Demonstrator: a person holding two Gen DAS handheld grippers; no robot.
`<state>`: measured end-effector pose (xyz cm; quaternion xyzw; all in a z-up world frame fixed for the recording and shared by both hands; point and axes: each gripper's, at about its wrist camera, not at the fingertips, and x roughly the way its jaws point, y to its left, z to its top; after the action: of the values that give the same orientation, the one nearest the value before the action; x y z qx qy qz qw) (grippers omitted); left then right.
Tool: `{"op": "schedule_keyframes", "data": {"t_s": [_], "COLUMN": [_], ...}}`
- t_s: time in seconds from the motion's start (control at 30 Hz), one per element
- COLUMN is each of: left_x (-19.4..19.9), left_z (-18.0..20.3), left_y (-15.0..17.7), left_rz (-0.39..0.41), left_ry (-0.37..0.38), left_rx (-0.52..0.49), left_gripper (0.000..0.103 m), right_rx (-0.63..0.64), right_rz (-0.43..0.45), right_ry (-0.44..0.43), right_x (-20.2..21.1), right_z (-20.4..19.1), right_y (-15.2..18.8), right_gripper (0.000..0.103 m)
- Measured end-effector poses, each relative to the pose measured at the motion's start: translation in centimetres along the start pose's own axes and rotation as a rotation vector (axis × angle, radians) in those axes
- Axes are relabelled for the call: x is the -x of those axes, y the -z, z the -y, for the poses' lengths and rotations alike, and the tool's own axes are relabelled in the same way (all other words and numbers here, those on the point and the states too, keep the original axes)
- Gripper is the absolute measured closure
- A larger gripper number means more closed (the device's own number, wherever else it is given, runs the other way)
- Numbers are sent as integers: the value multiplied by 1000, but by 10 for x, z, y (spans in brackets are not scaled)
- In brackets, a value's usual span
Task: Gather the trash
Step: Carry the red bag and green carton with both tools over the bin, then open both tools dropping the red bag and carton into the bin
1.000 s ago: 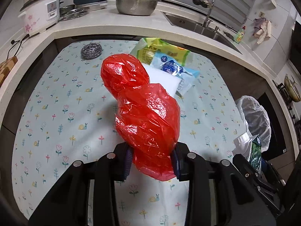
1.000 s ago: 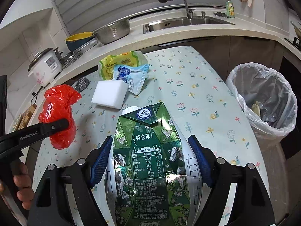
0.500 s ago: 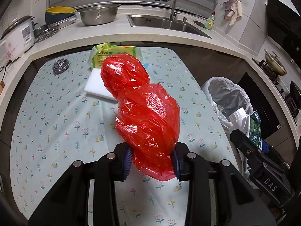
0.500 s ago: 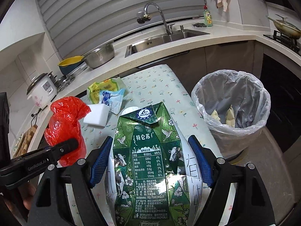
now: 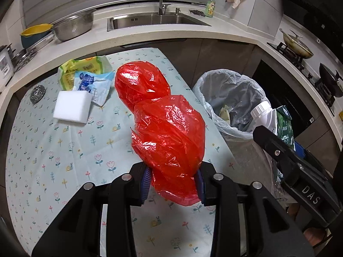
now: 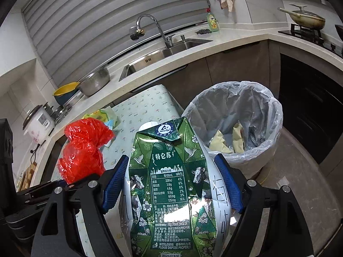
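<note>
Left gripper point(image 5: 171, 184): blue pads pressed on the lower end of a crumpled red plastic bag point(image 5: 163, 128), held upright above the flower-print tablecloth point(image 5: 64, 150). Right gripper point(image 6: 171, 184): jaws spread wide, clamped on a flattened green milk carton point(image 6: 169, 184). Just beyond the carton, to the right: lined trash bin point(image 6: 235, 98) holding yellowish scraps. Farther ahead of the left gripper, to its left: white sponge block point(image 5: 72, 106), snack wrappers point(image 5: 88, 75), steel scourer point(image 5: 38, 93). Beyond: sink point(image 5: 154, 20).
</note>
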<state>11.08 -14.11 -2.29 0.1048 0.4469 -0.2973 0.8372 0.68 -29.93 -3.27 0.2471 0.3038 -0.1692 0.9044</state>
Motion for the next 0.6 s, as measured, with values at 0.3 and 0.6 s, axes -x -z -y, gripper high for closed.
{"op": "schedule_keyframes", "data": {"t_s": [0.3,0.6], "left_x": [-42,-98], "left_z": [50,92], "left_y": [-22,-52], "left_rz": [-38,-79], "left_ry": [54,136], "left_rx": [-97,-209], "left_gripper": [70,70], "right_rx": [-59,-94], "right_rz": [28,17], "right_ry": [66,135], "right_x": [-14,-52], "right_z": [53,101], "right_y": [-26,-55], "right_gripper": [26,26]}}
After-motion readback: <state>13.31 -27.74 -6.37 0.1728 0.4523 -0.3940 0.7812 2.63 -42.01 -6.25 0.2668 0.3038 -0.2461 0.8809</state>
